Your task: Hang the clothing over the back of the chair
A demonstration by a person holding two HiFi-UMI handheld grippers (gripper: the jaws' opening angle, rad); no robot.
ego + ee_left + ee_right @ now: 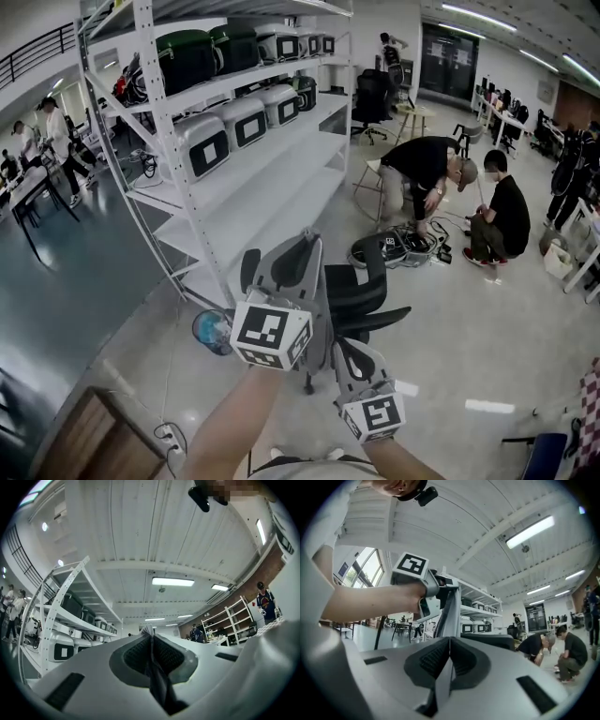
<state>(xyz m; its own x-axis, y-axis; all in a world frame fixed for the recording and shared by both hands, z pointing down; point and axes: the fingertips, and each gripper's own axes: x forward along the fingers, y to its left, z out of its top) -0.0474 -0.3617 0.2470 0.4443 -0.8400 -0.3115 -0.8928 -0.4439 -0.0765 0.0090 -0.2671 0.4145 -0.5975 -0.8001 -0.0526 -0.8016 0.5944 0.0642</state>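
A grey piece of clothing (317, 305) is stretched between my two grippers, in front of a black office chair (370, 292) on the floor. My left gripper (286, 279) is raised and shut on one edge; in the left gripper view the cloth (152, 670) is pinched between the jaws of that gripper (150, 637). My right gripper (353, 364) is lower and nearer me. It is shut on another edge (443, 679), and the cloth runs from this gripper (449, 641) up to the left gripper (436, 592). The chair's back (492, 641) shows just beyond the jaws.
A tall white shelf rack (234, 178) with grey and green cases stands at the left. Two people (427, 173) crouch over cables and gear (403, 248) on the floor behind the chair. A wooden table edge (89, 436) is at the bottom left.
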